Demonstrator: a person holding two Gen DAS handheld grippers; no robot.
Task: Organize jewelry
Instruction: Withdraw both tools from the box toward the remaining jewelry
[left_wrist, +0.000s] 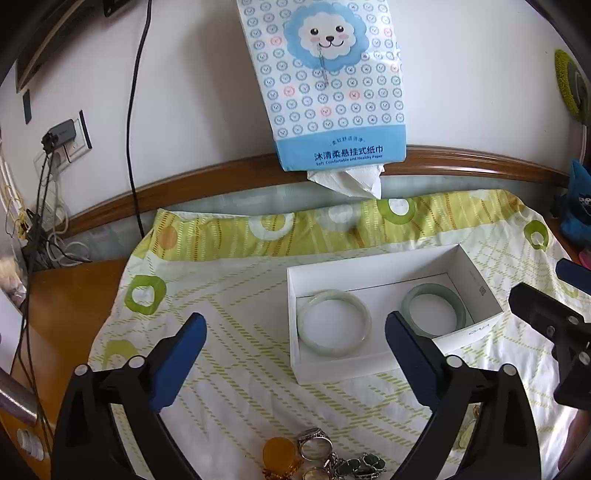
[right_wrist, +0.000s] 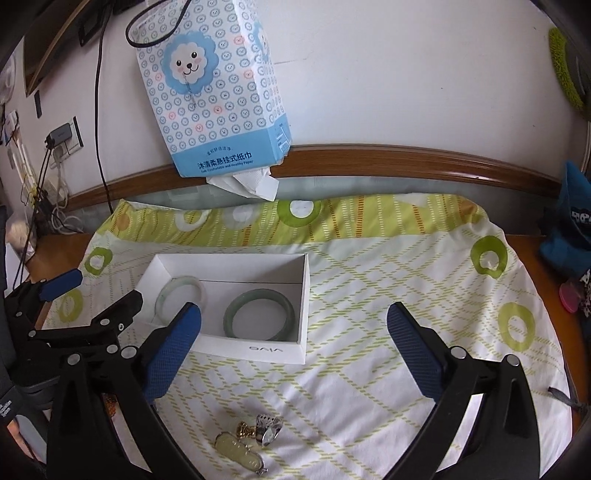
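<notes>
A white box (left_wrist: 369, 260) (right_wrist: 236, 258) lies open on the green-patterned cloth. Inside it lie a pale bangle (left_wrist: 332, 293) (right_wrist: 184, 281) and a darker green bangle (left_wrist: 430, 288) (right_wrist: 258, 293), side by side. My left gripper (left_wrist: 295, 325) (right_wrist: 105, 288) is open and empty, just short of the box's near left side. My right gripper (right_wrist: 294, 314) (left_wrist: 546, 282) is open and empty too, over the box's right end. Loose jewelry sits near the cloth's front edge: an amber pendant (left_wrist: 279, 454), a silver ring (left_wrist: 314, 441) (right_wrist: 269, 424) and a pale jade pendant (right_wrist: 240, 450).
A tissue pack (left_wrist: 332, 92) (right_wrist: 214, 103) hangs on the wall behind, a tissue drooping above the cloth (left_wrist: 240, 295). The wooden tabletop (left_wrist: 66, 295) shows at the left, below wall sockets with cables (left_wrist: 62, 136). A blue object (right_wrist: 569, 229) stands at the right edge.
</notes>
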